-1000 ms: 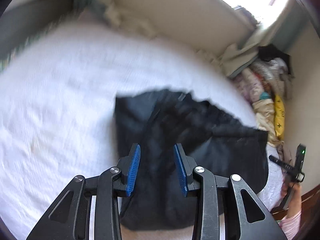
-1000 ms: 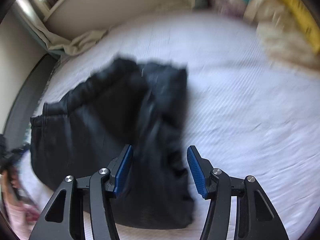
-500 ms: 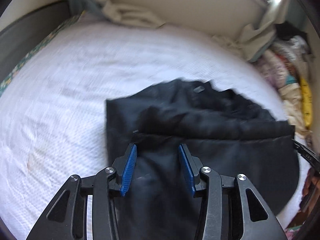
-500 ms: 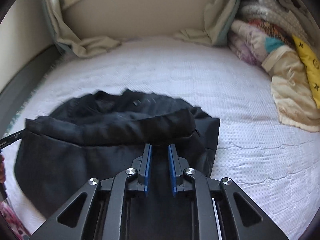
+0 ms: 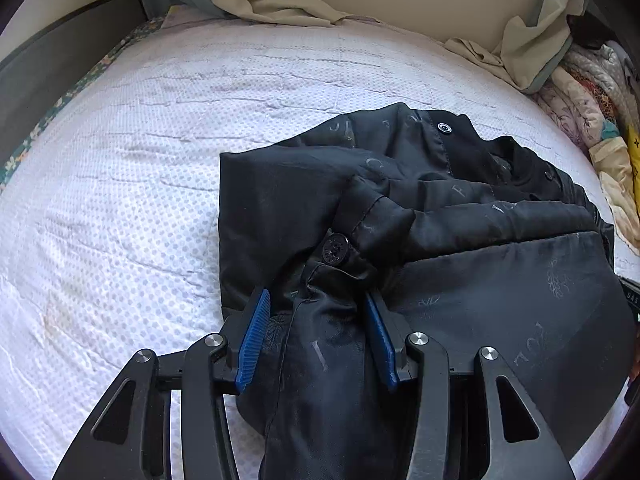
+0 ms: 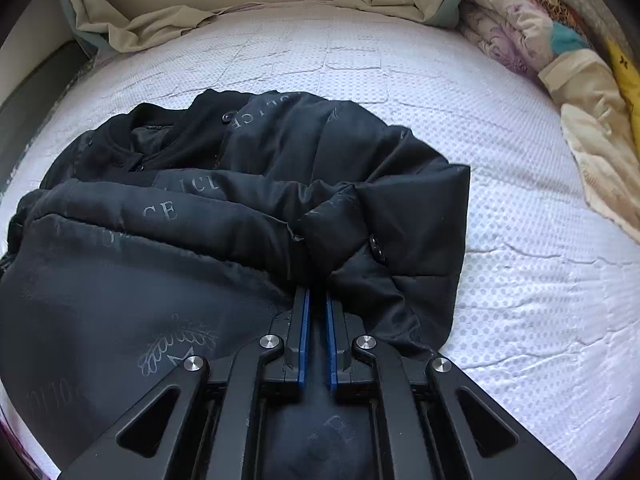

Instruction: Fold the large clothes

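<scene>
A black padded jacket (image 5: 460, 240) with faint grey lettering lies bunched on a white dotted bed sheet (image 5: 120, 200); it also shows in the right wrist view (image 6: 240, 200). My left gripper (image 5: 318, 312) is open, its blue pads on either side of a fold of the jacket's near edge, by a snap button (image 5: 335, 249). My right gripper (image 6: 316, 304) is shut on the jacket's near edge, its blue pads nearly together with fabric between them.
Beige curtains (image 5: 280, 0) bunch along the far wall. Folded quilts and blankets (image 6: 560, 40) are piled on the bed's right side. A dark bed frame (image 5: 60, 40) runs along the left. The white sheet (image 6: 540, 280) lies bare right of the jacket.
Both grippers have come down to the jacket's near edge. The right gripper closed on the fabric. The left gripper stays open, now with a fold between its pads.
</scene>
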A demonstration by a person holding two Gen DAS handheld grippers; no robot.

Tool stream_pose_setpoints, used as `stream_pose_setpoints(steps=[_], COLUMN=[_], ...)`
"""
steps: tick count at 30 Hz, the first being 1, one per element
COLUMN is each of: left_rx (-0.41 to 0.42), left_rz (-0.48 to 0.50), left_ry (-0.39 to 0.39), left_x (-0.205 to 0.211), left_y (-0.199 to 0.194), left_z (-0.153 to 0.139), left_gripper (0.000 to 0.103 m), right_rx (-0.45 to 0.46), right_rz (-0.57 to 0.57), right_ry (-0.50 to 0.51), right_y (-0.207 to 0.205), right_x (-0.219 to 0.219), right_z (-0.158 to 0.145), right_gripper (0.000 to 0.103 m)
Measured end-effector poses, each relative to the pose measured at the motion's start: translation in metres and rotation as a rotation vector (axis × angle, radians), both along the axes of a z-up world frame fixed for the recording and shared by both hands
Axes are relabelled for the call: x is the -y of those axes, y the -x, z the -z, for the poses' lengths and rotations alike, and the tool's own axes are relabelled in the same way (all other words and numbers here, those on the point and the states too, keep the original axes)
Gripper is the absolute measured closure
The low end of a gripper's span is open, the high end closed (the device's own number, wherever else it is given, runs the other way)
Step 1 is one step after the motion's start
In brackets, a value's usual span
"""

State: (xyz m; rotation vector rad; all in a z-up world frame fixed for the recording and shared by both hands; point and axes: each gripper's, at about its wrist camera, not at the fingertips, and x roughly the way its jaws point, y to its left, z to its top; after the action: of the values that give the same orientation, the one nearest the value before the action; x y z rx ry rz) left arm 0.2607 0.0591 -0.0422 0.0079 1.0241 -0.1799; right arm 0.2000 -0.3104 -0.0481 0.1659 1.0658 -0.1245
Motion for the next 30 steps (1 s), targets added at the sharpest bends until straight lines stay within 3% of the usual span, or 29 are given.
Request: stream_pose_setpoints(steps=[6, 8, 12, 15, 18, 19, 22, 23, 26, 30], left_rx=[0.004, -0.018, -0.043, 0.003, 0.119, 0.154, 0.201, 0.197, 0.171, 0.092], left_rz=[-0.001, -0.010, -0.070, -0.109, -0.105, -0.085, 0.014, 0.050, 0.153, 0.186], left_ry=[0.022, 0.053, 0.157, 0.207, 0.202, 0.206, 0.229, 0.219, 0.095, -0.030], left_x=[-0.002, -0.007, -0.024, -0.035, -0.030, -0.026, 0.001, 0.009, 0.052, 0.085], left_y=[-0.006, -0.010, -0.009, 0.001, 0.019, 0.026, 0.040, 0.044, 0.049, 0.044], left_z=[0.010, 0.007, -0.014, -0.041, -0.075, -0.084, -0.098, -0.098, -0.081, -0.040], left_gripper=[0.044, 0.043, 0.043, 0.045, 0.045, 0.043, 0.035, 0.033, 0.033, 0.033], right_rx=[0.061, 0.071, 0.066, 0.066, 0.110, 0.136, 0.264, 0.284, 0.301, 0.206], right_rz=[-0.021, -0.015, 0.029, 0.056, 0.089, 0.093, 0.051, 0.029, -0.084, -0.202], right_ry=[0.141, 0.131, -0.051, -0.131, -0.175, -0.174, -0.090, -0.086, -0.107, -0.055], right_y=[0.006, 0.006, 0.007, 0.009, 0.015, 0.018, 0.032, 0.035, 0.038, 0.026], right_x=[-0.019, -0.019, 0.004, 0.018, 0.025, 0.025, 0.003, -0.004, -0.041, -0.097], right_z=[0.010, 0.009, -0.001, -0.016, -0.042, -0.052, -0.093, -0.099, -0.105, -0.074], right_gripper=[0.103, 0.103, 0.103, 0.103, 0.093, 0.084, 0.075, 0.075, 0.075, 0.075])
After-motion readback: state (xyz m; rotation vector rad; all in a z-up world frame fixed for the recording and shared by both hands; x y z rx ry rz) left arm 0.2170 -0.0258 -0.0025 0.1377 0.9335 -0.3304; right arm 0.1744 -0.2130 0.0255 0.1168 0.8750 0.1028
